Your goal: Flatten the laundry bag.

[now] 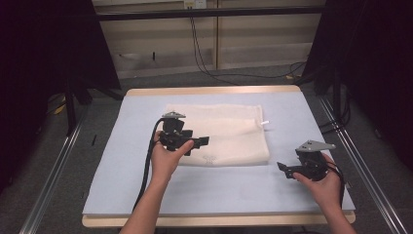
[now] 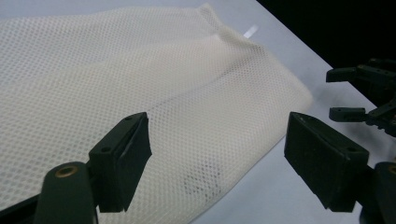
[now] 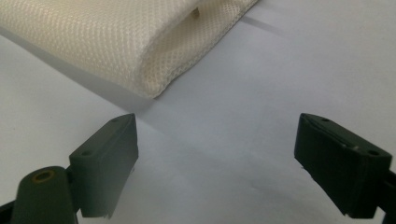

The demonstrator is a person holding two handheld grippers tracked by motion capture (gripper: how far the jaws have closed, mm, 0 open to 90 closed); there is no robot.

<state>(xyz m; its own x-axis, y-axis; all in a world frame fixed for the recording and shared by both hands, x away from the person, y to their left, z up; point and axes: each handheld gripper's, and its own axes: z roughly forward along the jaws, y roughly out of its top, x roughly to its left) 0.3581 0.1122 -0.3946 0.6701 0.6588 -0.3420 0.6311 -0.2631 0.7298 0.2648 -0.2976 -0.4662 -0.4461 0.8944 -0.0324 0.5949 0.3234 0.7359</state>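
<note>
Now the left gripper (image 1: 200, 141) hovers over the folded cream mesh bag (image 1: 234, 134), jaws wide apart. Right gripper (image 1: 285, 169) waits beside the bag on the pale blue mat (image 1: 219, 187), jaws apart too

A faint dark mark on the mesh bag (image 2: 140, 93) is unreadable.

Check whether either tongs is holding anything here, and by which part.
Nothing is held. Left tongs and right tongs are both open, and the mesh cloth lies ungripped.
</note>
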